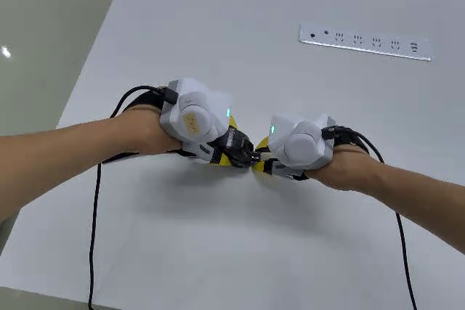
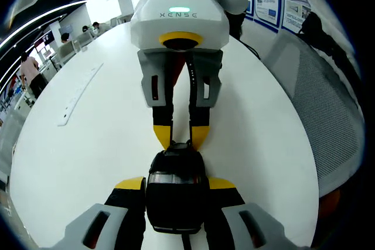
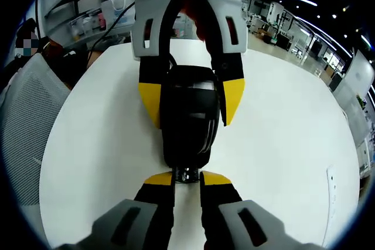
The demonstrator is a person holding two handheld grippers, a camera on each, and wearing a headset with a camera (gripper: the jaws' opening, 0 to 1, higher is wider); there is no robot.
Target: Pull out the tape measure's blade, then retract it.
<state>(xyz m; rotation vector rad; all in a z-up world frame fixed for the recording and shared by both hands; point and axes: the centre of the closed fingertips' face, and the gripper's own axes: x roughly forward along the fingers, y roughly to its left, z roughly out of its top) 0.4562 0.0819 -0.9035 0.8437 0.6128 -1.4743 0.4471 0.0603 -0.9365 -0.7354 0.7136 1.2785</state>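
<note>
White table (image 1: 290, 237) w/ power strip (image 1: 365, 42) at far edge; open office w/ desks behind. L gripper (image 2: 176, 182) gripped the black tape measure (image 2: 176, 203) by its body. R gripper (image 3: 187, 178), directly opposite, pinched closed on the blade tip (image 3: 186, 174); blade barely out.

**Two White Grippers With Yellow Tips**

The round white plastic left gripper (image 1: 237, 150) had a pale yellow round sticker (image 1: 192, 123) on its shell. The round white plastic right gripper (image 2: 180, 139) had a small green light (image 2: 183, 10) and the grey word "XENSE" (image 2: 179, 15) on top. Both grippers had grey arms with long slots, black jaws and bright yellow pointed tips. A long thin black cable (image 1: 94, 223) ran from the left one. Another thin black cable (image 1: 402, 252) ran from the right one.
</note>
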